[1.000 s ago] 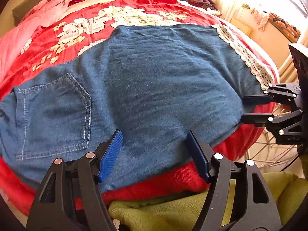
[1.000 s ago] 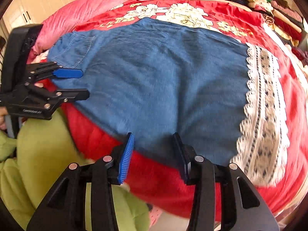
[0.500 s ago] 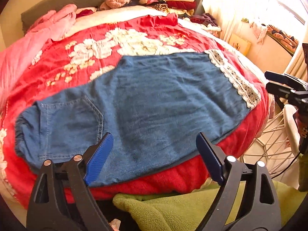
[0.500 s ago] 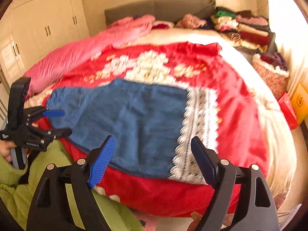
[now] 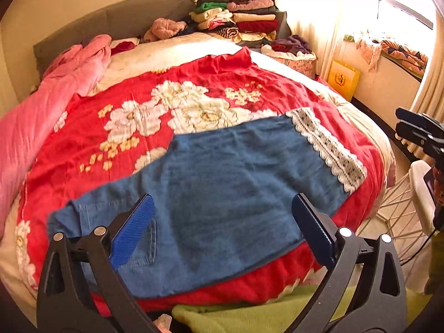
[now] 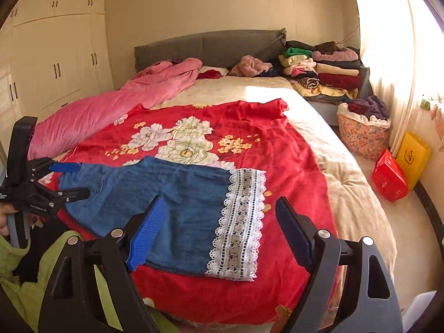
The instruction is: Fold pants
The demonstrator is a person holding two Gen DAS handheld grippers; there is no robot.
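The pants (image 5: 222, 194) lay flat on the red blanket (image 5: 249, 88), long axis running across the bed's near edge. Left tool (image 5: 222, 230) hung over the pocket end, right tool (image 6: 219, 233) nearer the lace cuff (image 6: 238, 222); both had just been opening, jaws wide, apparently empty. Open blanket lay beyond the pants.

Left wrist view. Left tongs (image 5: 222, 230) have just been opening; blue pads (image 5: 133, 233) stand wide apart with nothing between them, clear of the cloth. Below them the folded denim pants (image 5: 222, 188) lie flat on a red floral blanket (image 5: 194, 88) across the bed (image 5: 177, 52), back pocket at left, white lace hem (image 5: 330, 149) at right. Right tongs (image 5: 416, 129) enter at the right edge, apart from the pants. Stacked folded clothes (image 5: 238, 19) by the headboard. Pink quilt (image 5: 41, 105) along the left.
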